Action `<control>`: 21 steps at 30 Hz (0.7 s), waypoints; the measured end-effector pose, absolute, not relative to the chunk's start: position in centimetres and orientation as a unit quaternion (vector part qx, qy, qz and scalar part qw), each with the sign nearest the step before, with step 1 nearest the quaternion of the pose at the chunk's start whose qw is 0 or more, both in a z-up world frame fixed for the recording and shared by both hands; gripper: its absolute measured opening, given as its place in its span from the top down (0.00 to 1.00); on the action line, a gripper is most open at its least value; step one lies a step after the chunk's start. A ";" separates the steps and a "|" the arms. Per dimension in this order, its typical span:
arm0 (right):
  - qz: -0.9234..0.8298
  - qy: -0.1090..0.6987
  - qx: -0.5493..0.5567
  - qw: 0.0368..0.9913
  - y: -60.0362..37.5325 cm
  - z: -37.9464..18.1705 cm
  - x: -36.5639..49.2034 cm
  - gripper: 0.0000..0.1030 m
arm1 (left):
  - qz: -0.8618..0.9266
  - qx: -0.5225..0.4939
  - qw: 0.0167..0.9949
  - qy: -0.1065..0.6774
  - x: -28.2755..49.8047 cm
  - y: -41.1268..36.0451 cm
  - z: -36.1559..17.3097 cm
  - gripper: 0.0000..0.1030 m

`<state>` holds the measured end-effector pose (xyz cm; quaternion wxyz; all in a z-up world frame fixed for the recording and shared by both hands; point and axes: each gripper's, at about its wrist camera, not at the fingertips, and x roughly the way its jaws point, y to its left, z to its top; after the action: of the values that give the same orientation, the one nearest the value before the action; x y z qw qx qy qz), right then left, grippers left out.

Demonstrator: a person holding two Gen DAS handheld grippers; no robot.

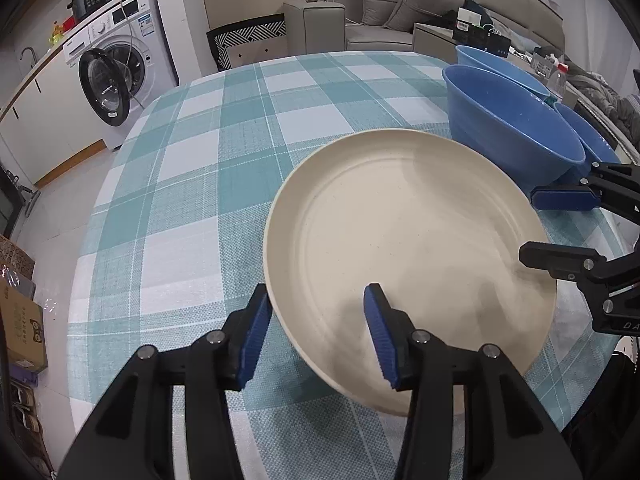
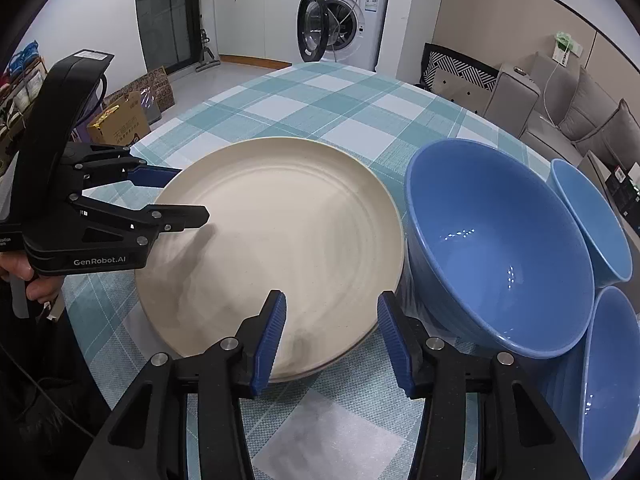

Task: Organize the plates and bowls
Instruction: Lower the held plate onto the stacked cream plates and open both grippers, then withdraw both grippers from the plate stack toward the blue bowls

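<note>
The cream plate (image 2: 276, 236) lay flat on the checked bench (image 1: 224, 152) just beside the blue bowls (image 2: 496, 240), both the left gripper (image 1: 316, 336) and right gripper (image 2: 332, 340) straddling its rim, released, apparently because it was settled.

"GenRobot.AI" in white on the black plastic body of the left gripper (image 2: 188, 196), right wrist view. White letters "DA" on the black right gripper (image 1: 556, 232) body, cut off. Other labels too small.
</note>
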<state>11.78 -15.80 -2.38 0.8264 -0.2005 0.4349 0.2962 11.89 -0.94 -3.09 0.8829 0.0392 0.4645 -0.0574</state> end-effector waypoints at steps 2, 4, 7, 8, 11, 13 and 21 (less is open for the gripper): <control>0.294 0.436 -0.199 0.827 -15.9 -2.4 11.9 0.46 | -0.060 0.037 0.882 0.465 11.9 -0.9 -3.1 0.52; 0.294 0.434 -0.196 0.829 -16.0 -2.2 11.9 0.38 | -0.064 0.032 0.882 0.466 11.9 -0.8 -3.0 0.51; 0.295 0.427 -0.191 0.833 -16.1 -1.9 11.9 0.23 | -0.069 0.028 0.883 0.464 11.8 -0.7 -2.8 0.48; 0.296 0.424 -0.190 0.834 -16.1 -1.7 11.9 0.19 | -0.071 0.028 0.883 0.463 11.7 -0.8 -2.7 0.47; 0.305 0.424 -0.180 0.834 -16.2 -1.5 12.0 0.15 | -0.071 0.031 0.887 0.456 11.5 -0.9 -2.3 0.21; 0.311 0.423 -0.172 0.833 -16.3 -1.4 12.1 0.13 | -0.075 0.031 0.892 0.445 11.2 -0.9 -1.8 0.11; 0.341 0.413 -0.146 0.832 -16.3 -0.5 11.8 0.02 | -0.088 0.016 0.898 0.431 11.0 -0.5 -0.7 0.00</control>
<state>11.80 -16.32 -0.54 0.8320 -0.1465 0.4127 0.3405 10.96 -0.51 -0.67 0.8982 0.0162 0.4306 -0.0876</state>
